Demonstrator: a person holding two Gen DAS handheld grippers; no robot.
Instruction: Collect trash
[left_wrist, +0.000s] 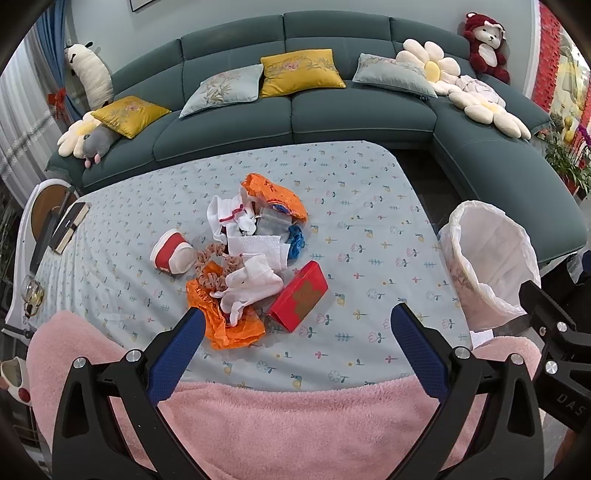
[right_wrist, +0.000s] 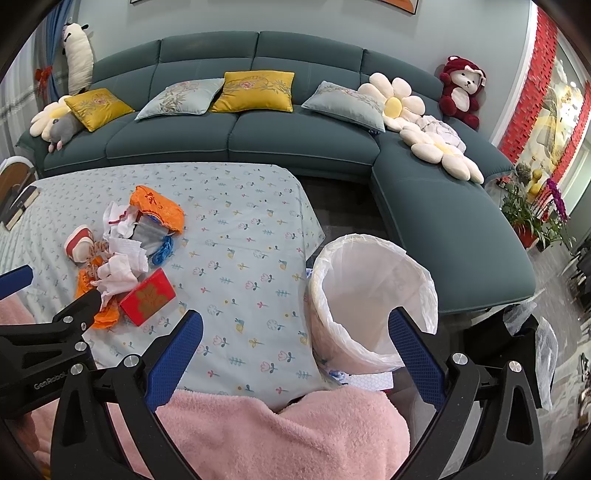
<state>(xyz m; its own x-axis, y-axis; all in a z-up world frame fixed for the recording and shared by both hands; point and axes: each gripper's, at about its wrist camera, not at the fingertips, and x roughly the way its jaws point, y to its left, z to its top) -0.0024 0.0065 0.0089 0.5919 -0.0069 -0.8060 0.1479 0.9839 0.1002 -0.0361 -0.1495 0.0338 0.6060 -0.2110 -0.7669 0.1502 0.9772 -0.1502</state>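
A heap of trash lies mid-table: orange plastic bags (left_wrist: 236, 328), crumpled white tissues (left_wrist: 251, 284), a red-and-white paper cup (left_wrist: 171, 253), a blue scrap (left_wrist: 295, 240) and a flat red box (left_wrist: 299, 295). My left gripper (left_wrist: 297, 315) hangs open just in front of the heap, its left fingertip over the near orange bag, nothing held. A bin with a white liner (right_wrist: 369, 291) leans at the table's right edge. My right gripper (right_wrist: 295, 318) is open and empty, its right finger in front of the bin's rim. The heap (right_wrist: 122, 258) lies to its left.
The table wears a light blue flowered cloth (left_wrist: 369, 221), with a pink fluffy blanket (left_wrist: 280, 424) over its near edge. Books (left_wrist: 68, 225) and a glass (left_wrist: 31, 291) sit at the far left. A teal sofa (left_wrist: 295, 110) with cushions and plush toys stands behind.
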